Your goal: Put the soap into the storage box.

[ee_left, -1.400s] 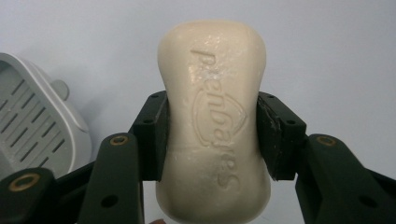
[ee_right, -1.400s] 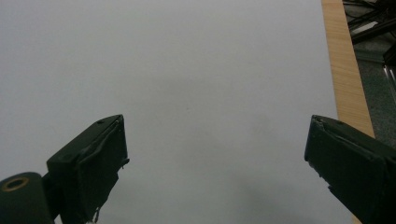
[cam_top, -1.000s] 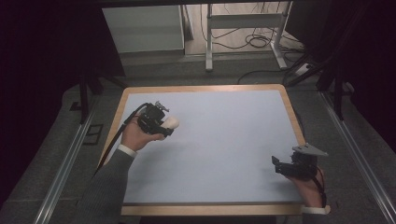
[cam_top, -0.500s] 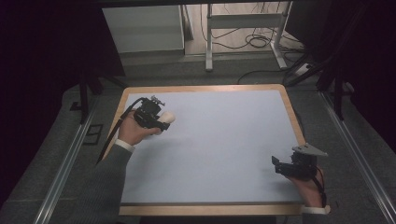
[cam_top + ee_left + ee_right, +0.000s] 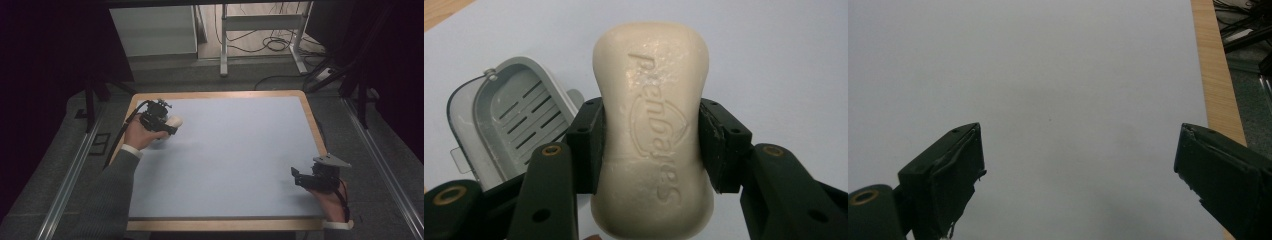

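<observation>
A cream bar of soap with raised lettering is clamped across its waist by my left gripper, whose black pads press on both sides. From above, that gripper hovers over the far left of the table with the soap jutting out to the right. Under and to the left of the soap lies an open grey soap dish with a slotted drain tray. My right gripper rests at the near right of the table. Its jaws stand wide apart over bare mat, and the right gripper has nothing between them.
The table carries a pale blue mat inside a wooden rim. Metal rails run along both sides of the table. Beyond the far edge are a table frame and cables on the floor.
My left gripper has carried the soap a little to the left and toward the far edge. The right gripper has stayed where it was.
</observation>
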{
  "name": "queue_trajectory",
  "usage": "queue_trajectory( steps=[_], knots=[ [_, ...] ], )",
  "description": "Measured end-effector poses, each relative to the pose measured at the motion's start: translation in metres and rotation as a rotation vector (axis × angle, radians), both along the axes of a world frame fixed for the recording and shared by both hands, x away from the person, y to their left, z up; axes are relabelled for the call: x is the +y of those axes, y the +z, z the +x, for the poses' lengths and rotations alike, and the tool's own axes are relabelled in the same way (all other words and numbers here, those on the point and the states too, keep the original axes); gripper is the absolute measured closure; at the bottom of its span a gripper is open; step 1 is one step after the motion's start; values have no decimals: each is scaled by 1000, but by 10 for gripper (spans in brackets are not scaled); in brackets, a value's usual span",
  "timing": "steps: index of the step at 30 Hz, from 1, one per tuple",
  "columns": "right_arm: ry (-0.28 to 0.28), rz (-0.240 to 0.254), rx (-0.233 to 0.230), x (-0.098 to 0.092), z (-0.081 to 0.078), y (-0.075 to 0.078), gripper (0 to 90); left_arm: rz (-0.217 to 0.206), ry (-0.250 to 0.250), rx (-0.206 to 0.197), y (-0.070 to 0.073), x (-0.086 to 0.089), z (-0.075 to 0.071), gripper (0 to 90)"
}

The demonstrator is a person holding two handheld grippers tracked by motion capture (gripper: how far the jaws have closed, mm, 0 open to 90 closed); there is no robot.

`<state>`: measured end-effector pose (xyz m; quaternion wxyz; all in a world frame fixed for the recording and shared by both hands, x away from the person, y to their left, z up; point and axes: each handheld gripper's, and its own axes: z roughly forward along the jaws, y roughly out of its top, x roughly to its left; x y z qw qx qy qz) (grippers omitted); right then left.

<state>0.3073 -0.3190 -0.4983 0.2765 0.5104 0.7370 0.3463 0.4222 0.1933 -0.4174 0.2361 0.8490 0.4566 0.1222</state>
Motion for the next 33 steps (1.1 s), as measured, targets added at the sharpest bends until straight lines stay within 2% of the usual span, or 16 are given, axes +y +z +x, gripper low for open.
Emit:
queue_trajectory(
  steps=[13, 19, 29, 31, 33],
  knots=[
    [-2, 3, 0, -1, 0, 1, 57, 1, 46, 15, -4, 11, 12, 495],
    [-4, 2, 2, -1, 0, 1, 56, -9, 71, 43, -8, 17, 20, 495],
    [-6, 3, 1, -2, 0, 0, 57, 5, 105, 53, -13, 23, 28, 495],
    [-6, 3, 1, -2, 0, 0, 56, 1, 110, 70, -15, 25, 31, 495],
    [-6, 2, 2, -2, 0, 0, 57, -2, 117, 71, -16, 25, 32, 495]
  ],
)
